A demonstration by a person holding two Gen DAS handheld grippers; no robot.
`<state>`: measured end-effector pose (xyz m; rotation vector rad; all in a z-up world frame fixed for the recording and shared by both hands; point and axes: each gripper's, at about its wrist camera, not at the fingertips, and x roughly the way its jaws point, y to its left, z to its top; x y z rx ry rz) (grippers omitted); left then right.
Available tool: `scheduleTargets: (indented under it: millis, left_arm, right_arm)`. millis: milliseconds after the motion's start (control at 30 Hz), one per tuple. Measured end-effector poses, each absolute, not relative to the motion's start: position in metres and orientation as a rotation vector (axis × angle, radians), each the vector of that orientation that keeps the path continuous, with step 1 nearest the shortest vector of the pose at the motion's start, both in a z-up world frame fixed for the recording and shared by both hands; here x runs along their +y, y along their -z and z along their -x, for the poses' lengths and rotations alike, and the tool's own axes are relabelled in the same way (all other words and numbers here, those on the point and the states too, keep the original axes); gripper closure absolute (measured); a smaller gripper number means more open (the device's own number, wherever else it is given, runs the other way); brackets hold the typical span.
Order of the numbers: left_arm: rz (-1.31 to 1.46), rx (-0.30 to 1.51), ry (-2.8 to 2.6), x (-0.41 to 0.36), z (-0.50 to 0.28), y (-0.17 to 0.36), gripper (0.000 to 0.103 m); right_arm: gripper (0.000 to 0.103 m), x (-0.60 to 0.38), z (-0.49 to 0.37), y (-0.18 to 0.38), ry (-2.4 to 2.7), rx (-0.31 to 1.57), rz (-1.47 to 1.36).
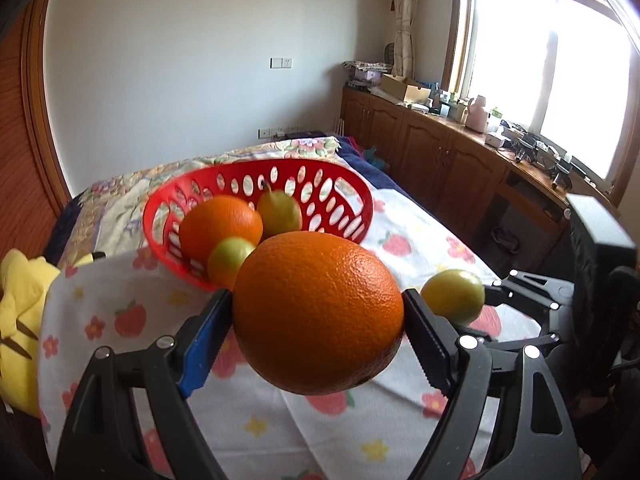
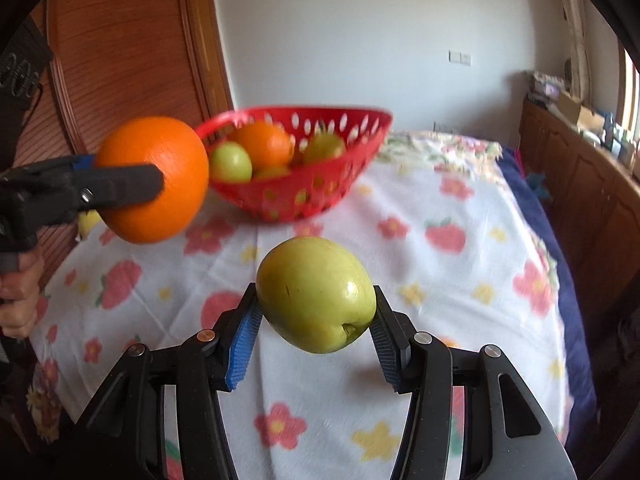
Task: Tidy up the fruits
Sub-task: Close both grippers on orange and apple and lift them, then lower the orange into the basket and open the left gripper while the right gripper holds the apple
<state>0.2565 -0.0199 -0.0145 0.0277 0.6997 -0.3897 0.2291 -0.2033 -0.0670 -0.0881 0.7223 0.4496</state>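
The red basket (image 2: 304, 184) holds an orange and green fruits; left gripper (image 1: 318, 312) pinches an orange (image 1: 318, 312), right gripper (image 2: 316, 316) a green apple (image 2: 316, 292).

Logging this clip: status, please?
Left gripper shut on orange. Right gripper shut on green apple. Both short of red basket. Path clear.

The left tool (image 1: 318, 312) clamps an orange (image 1: 318, 312) in front of the red basket (image 1: 352, 196) of fruit.
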Motion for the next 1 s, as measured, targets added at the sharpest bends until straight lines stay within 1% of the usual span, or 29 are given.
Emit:
scheduleTargets:
  millis: [333, 533, 867, 1000]
  left_arm:
    - [-0.045, 0.678, 0.39, -0.041, -0.321, 0.002, 0.019]
    - [-0.045, 0.714, 0.374, -0.049, -0.352, 0.016, 0.019]
    - [-0.087, 0.789, 0.35, -0.064, -0.375, 0.051, 0.019]
    - [-0.089, 0.788, 0.347, -0.067, -0.377, 0.051, 0.019]
  right_arm:
    - [0.05, -0.215, -0.272, 0.026, -0.434, 0.624, 0.092]
    - [0.05, -0.217, -0.292, 0.013, -0.441, 0.597, 0.095]
    - [0.05, -0.219, -0.313, 0.015, -0.448, 0.596, 0.076]
    - [0.05, -0.218, -0.319, 0.021, -0.457, 0.61, 0.068]
